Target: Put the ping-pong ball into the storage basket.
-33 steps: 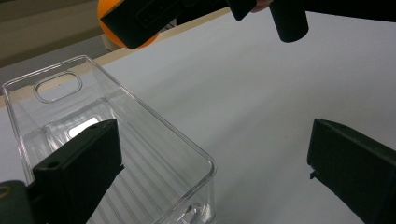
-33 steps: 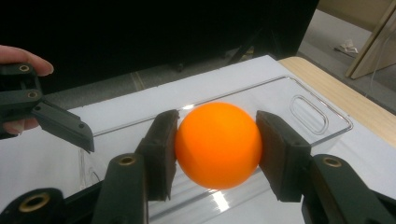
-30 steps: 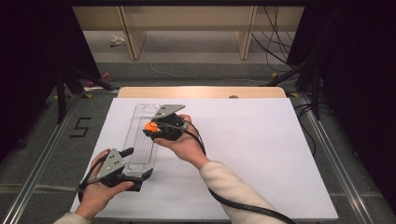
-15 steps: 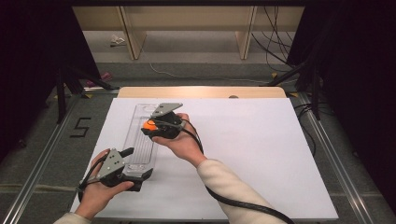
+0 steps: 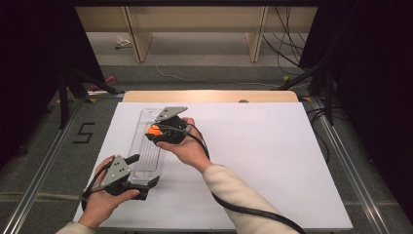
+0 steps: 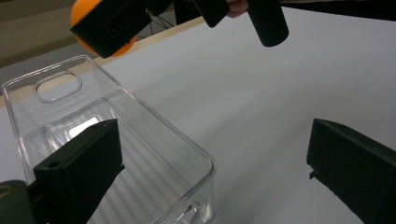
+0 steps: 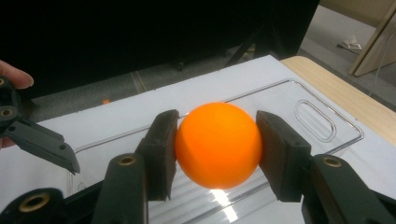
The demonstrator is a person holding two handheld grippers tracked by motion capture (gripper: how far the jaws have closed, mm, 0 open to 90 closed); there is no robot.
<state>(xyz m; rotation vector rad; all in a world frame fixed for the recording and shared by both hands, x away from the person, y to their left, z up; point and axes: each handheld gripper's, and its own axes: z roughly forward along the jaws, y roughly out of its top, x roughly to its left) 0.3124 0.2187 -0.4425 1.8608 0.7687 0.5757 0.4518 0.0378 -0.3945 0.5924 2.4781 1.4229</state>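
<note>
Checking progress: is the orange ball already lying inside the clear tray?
No, the orange ball is clamped between the right tool's pads, above the clear tray.

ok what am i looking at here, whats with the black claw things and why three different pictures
A person sits at a table covered with a white sheet and holds a hand-operated gripper in each hand; there is no robot arm.

The high view comes from a fixed camera above the person, looking down on the table. The other two views come from small cameras riding on each gripper, looking along its two black jaws.

On the sheet lies a long clear plastic tray. The left gripper sits at the tray's near end with its jaws wide apart, one over the tray and one outside it, pressing on nothing.

The right gripper is shut on an orange ball, pads pressing both sides, and hangs above the tray. From above, the ball peeks out under that gripper.
</note>
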